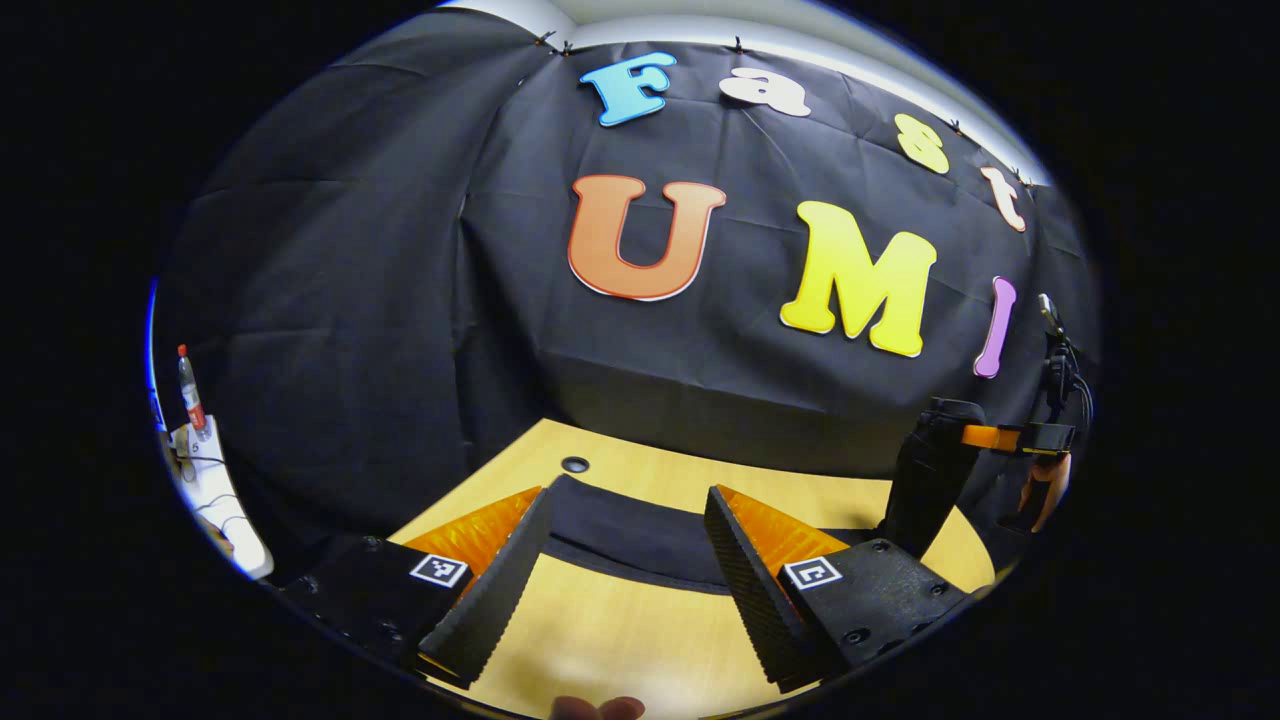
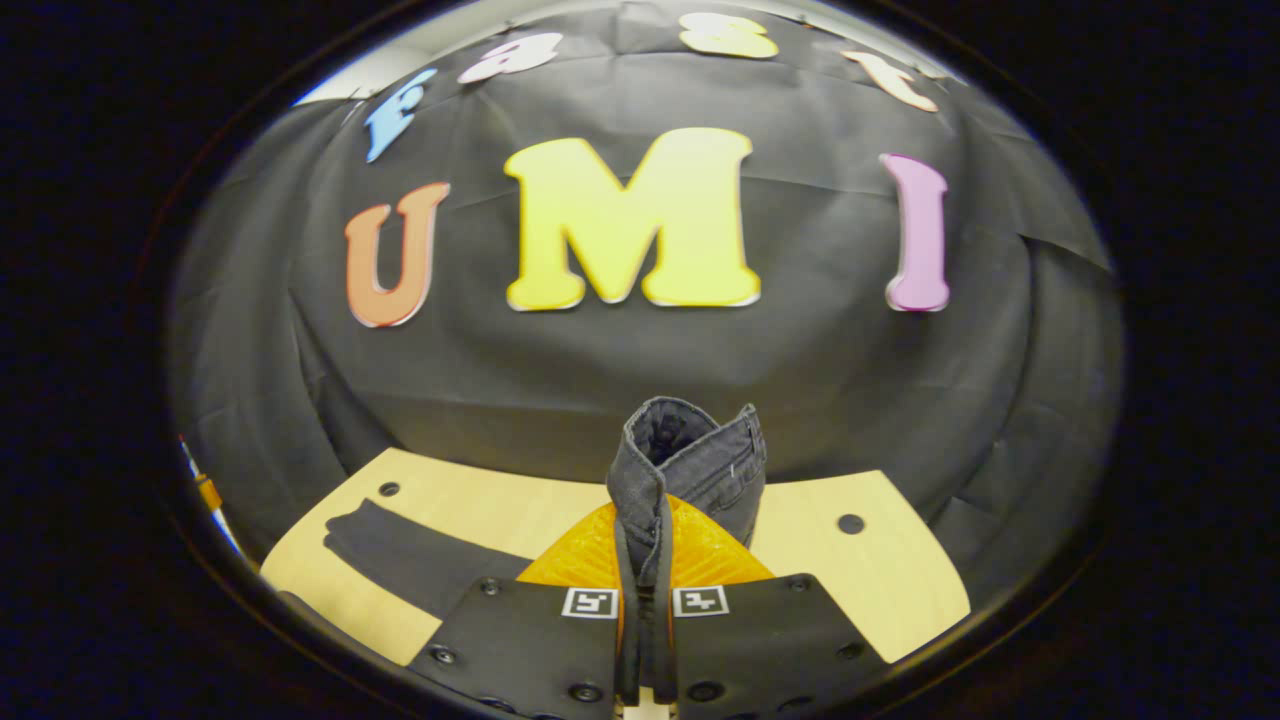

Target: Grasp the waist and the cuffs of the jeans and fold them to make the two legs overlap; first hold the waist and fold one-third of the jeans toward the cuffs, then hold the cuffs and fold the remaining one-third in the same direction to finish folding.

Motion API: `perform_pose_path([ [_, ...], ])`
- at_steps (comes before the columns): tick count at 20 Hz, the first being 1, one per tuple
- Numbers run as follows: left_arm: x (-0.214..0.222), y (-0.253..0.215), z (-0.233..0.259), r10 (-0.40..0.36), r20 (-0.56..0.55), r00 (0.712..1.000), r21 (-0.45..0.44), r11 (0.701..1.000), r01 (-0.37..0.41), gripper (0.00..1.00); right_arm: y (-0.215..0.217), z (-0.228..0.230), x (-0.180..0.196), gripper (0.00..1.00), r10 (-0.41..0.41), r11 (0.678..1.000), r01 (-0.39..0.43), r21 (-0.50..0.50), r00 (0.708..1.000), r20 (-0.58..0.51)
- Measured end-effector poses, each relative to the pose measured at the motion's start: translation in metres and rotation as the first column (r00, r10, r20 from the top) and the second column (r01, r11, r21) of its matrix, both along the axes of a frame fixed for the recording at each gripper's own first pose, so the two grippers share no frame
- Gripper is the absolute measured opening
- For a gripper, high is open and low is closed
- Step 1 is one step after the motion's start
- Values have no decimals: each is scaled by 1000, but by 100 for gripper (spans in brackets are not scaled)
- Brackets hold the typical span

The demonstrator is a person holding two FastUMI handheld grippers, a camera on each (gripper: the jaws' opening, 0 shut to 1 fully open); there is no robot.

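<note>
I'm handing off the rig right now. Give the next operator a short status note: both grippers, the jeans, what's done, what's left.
Right gripper: shut on a bunched edge of the dark denim jeans, lifted above the light wooden table.
Left gripper: open, holding nothing, hovering over the table with dark cloth lying ahead of it.
Jeans: one part raised, the rest trailing flat on the table.
Done: one end grasped.
Left: grasp the other end, overlap the legs, then both third-folds.

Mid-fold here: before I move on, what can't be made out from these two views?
- Jeans: right gripper view, the right gripper covers the part clamped in its jaws.
- Jeans' far end: left gripper view, cut off behind the left gripper, jaws open.
- Whether the legs overlap: neither view settles it.
</note>
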State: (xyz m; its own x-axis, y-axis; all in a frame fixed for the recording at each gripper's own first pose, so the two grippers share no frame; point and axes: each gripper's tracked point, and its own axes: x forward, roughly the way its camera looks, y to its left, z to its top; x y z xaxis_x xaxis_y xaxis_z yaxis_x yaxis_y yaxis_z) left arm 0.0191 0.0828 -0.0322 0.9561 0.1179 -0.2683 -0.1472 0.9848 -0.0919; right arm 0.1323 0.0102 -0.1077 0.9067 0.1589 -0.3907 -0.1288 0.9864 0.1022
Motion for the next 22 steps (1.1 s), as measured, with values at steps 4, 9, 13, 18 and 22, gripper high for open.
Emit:
perform_pose_path([
  [4, -19, 38, 5, 56, 13, 998, -19, 998, -56, 99, 100, -56, -4, 6, 127, 986, -131, -99, 991, -44],
  [9, -46, 79, -6, 130, -9, 991, -35, 991, -131, 99, 174, -150, -23, 6, 212, 934, -245, -261, 966, -147],
  [13, -59, 99, -14, 174, -26, 984, -66, 982, -175, 99, 189, -179, -29, 6, 226, 886, -263, -381, 964, -139],
  [18, -57, 100, -25, 178, -44, 983, -122, 976, -182, 99, 202, -198, -47, 24, 305, 864, -362, -351, 930, -207],
  [22, -49, 97, -30, 151, -53, 987, -143, 977, -157, 99, 214, -182, -61, 46, 365, 870, -412, -270, 908, -208],
])
